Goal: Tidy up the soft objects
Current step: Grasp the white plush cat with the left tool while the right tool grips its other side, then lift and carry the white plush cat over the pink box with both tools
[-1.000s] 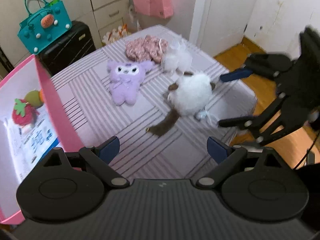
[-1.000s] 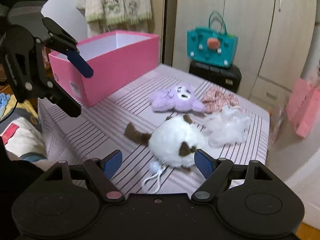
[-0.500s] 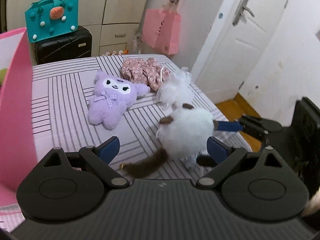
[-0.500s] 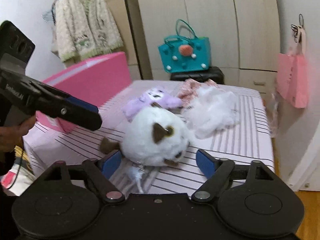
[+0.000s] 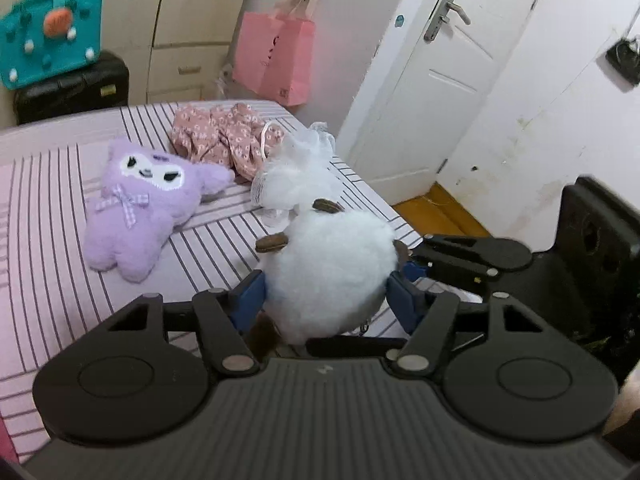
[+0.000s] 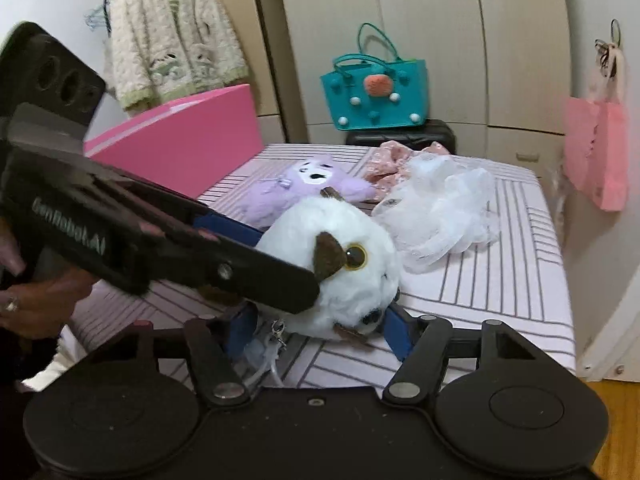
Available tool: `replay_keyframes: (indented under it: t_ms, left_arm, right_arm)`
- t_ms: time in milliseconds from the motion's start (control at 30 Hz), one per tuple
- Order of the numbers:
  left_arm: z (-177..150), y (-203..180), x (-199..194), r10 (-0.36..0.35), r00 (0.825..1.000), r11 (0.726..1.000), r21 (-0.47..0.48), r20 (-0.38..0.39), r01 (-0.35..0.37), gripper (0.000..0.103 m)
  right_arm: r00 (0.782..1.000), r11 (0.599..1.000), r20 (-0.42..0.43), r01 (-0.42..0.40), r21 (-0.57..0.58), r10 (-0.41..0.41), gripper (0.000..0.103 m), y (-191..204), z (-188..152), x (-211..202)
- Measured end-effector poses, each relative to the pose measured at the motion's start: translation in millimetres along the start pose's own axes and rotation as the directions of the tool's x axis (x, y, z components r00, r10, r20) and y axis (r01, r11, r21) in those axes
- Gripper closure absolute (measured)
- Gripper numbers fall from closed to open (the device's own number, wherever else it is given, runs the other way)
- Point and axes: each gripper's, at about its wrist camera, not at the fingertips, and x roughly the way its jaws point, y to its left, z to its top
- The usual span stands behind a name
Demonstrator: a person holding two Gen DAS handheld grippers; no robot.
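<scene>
A round white plush cat (image 5: 328,268) with brown ears and tail lies near the front corner of the striped bed (image 5: 48,200). My left gripper (image 5: 324,300) is shut on the plush from one side. My right gripper (image 6: 316,326) is shut on the same plush (image 6: 340,264) from the other side. A purple plush (image 5: 140,204), a pink floral cloth (image 5: 224,140) and a white mesh puff (image 5: 296,176) lie further back on the bed. The pink box (image 6: 188,144) stands at the bed's left in the right wrist view.
A teal bag (image 6: 376,96) sits on a black suitcase (image 5: 72,92) behind the bed. A pink paper bag (image 5: 276,60) hangs by the white door (image 5: 432,92). A cream cardigan (image 6: 168,44) hangs behind the box. The bed edge drops to wooden floor (image 5: 436,212) on the right.
Both grippers moved in on the white plush cat and their fingers closed against its sides. The other soft objects have not moved.
</scene>
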Motion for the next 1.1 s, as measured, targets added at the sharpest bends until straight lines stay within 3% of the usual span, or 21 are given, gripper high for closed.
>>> replay_keyframes:
  t_ms: [533, 700, 867, 1100]
  left_arm:
    - [-2, -24, -30, 0.035, 0.999, 0.999, 0.032, -0.034, -0.034, 0.039]
    - [7, -23, -58, 0.036, 0.999, 0.999, 0.039, -0.02, -0.035, 0.039]
    - [20, -14, -94, 0.038, 0.999, 0.999, 0.012, -0.022, -0.037, 0.039]
    - [31, 6, -131, 0.041, 0.997, 0.997, -0.055, -0.068, -0.045, 0.04]
  right_arm:
    - [0.991, 0.989, -0.025, 0.13, -0.072, -0.132, 0.033, 40, 6, -23]
    - [0.985, 0.97, -0.014, 0.168, -0.177, -0.173, 0.033, 68, 21, -31]
    - [0.986, 0.95, 0.007, 0.164, -0.265, -0.169, 0.033, 97, 46, -41]
    - [0.996, 0.945, -0.033, 0.071, -0.32, -0.086, 0.033, 128, 85, -51]
